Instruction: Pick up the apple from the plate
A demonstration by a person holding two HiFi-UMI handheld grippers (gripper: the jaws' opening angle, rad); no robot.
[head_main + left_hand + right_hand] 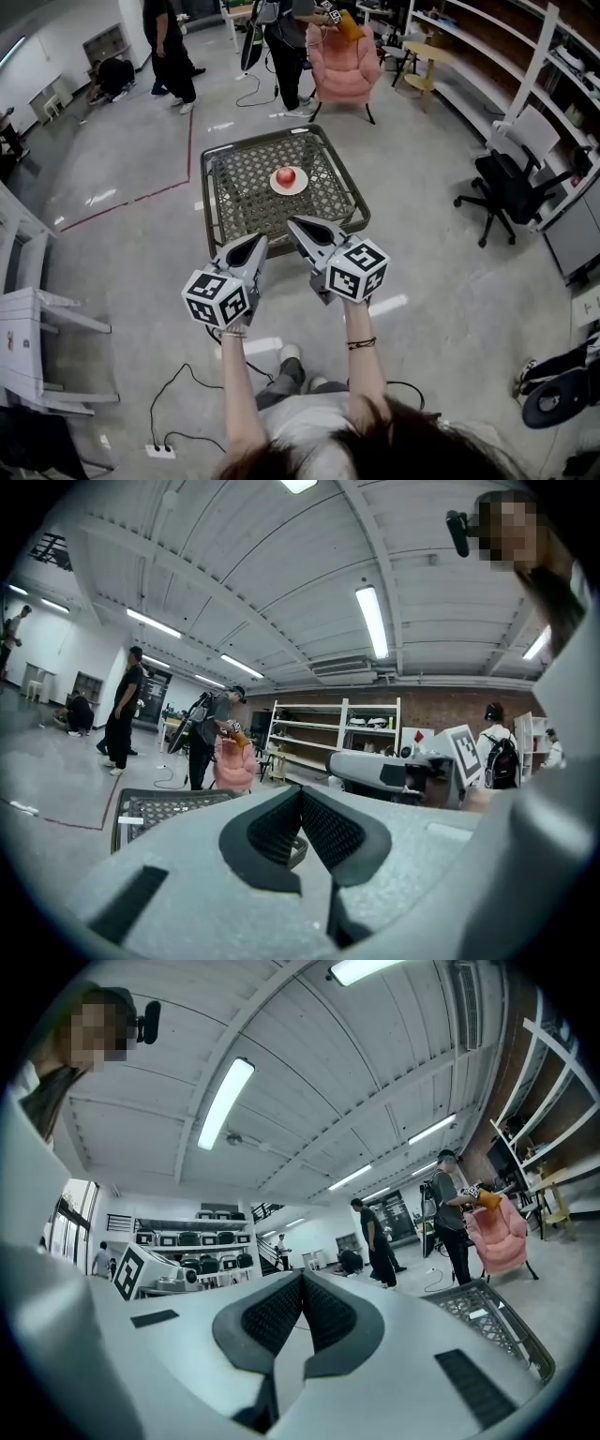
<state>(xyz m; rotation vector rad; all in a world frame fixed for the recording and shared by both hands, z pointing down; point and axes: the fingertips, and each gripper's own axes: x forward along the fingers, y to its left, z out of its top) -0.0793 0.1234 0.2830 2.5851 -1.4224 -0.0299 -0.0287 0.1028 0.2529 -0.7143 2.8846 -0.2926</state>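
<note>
Both my left gripper point(257, 242) and right gripper point(293, 224) are clenched on nothing, short of the apple point(286, 176) sitting on its plate point(303, 187) mid-table point(234, 192). Arriving with jaws unopened, I'd likely knock it rolling off the plate.

No text, label, brand or number can be read on anything.
</note>
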